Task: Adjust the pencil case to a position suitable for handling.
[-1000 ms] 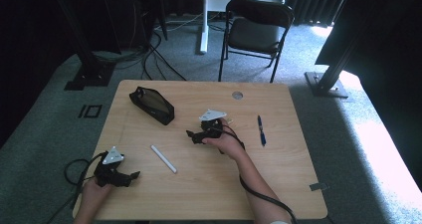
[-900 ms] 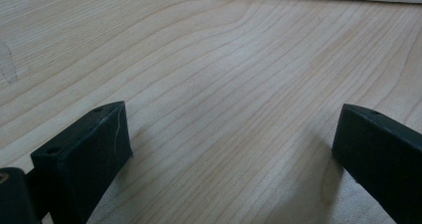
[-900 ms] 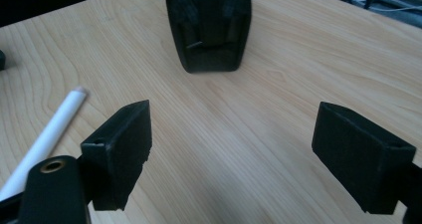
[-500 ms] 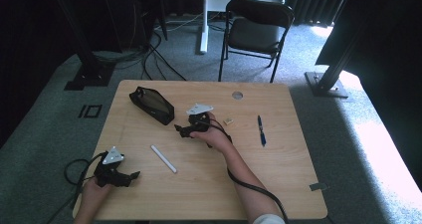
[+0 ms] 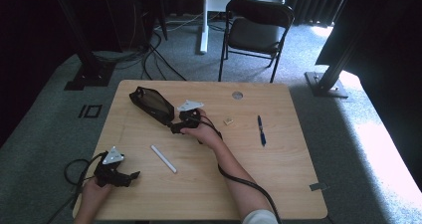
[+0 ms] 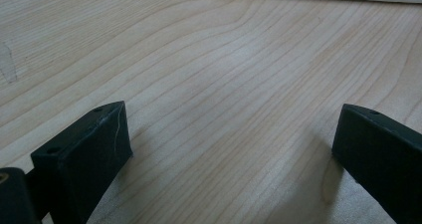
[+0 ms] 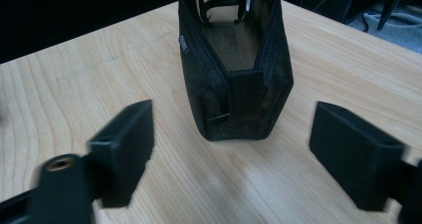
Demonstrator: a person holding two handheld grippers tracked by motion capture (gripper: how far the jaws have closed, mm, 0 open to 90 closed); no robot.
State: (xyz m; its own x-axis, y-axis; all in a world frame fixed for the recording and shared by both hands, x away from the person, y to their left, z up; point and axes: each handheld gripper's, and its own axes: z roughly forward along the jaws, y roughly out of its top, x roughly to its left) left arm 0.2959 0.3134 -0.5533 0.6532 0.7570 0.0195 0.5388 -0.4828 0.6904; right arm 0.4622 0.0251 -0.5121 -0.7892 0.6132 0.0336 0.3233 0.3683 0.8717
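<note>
A black mesh pouch (image 7: 234,64), a white stick (image 5: 163,158) and a blue pen (image 5: 260,130) lie on the pale wood-grained table (image 5: 278,174).

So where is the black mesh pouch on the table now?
In the high view, the black mesh pouch lies at the table's far left, directly ahead of the right claw, which faces its near end.

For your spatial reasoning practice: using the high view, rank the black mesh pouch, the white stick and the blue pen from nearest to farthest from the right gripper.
1. Black mesh pouch, just left of the right gripper.
2. White stick, below it, toward the table's near side.
3. Blue pen, far off to the right.
</note>
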